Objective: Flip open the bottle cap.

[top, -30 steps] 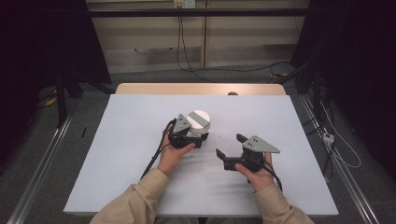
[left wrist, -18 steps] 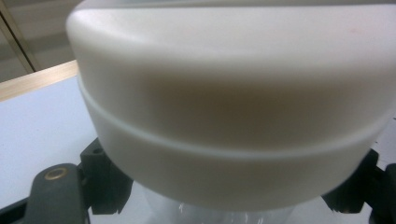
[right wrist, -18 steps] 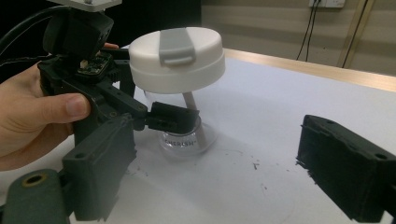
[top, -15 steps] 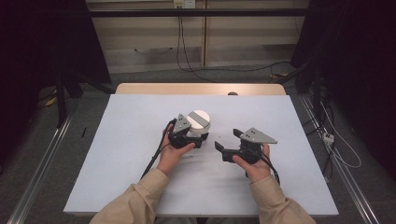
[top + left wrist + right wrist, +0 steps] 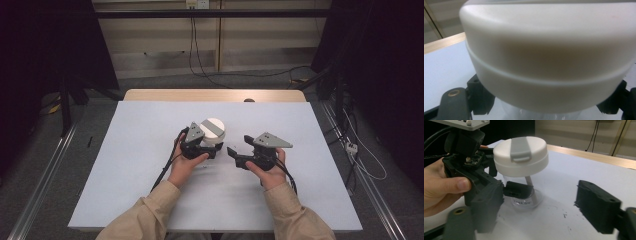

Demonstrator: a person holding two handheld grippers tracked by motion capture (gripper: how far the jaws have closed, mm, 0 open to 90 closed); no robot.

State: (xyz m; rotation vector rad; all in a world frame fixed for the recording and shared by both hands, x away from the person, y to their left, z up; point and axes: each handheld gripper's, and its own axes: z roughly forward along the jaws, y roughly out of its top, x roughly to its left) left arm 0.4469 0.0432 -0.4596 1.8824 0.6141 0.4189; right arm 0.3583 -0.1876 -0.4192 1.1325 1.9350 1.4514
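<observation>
Pale blue sheeting covers the bench (image 5: pixel 140 165), with a strip of bare wood along its far edge and dark curtains and trailing cables behind. On that sheet stands a clear cup (image 5: pixel 524 198) with a white lid (image 5: pixel 521 155), and the lid carries a grey flap across its top. A white straw shows inside the clear wall.

Left hand-held gripper (image 5: pixel 200 146) sits right against the cup, low down under the lid, and its black jaws are pinching the clear body from both sides. In the left gripper view the lid (image 5: pixel 549 55) looms just in front of that gripper, its rim ring clear to see, with the jaw blocks peeking out at both lower corners. The left hand (image 5: pixel 184 167) wraps the gripper body, thumb pressed along its side.

Right hand-held gripper (image 5: pixel 239 154) hangs just beside the cup, on the side away from the left gripper, apart from it and touching nothing. Its jaws stand spread with bare bench between them, and they have just been closing in part. Looking along those jaws, the cup stands ahead and a little to one side, with the left gripper clamped on it just beyond. The right hand (image 5: pixel 267 170) grips it from below, grey plate on top.

Dark scuffs mark the sheet just ahead of the right gripper.
</observation>
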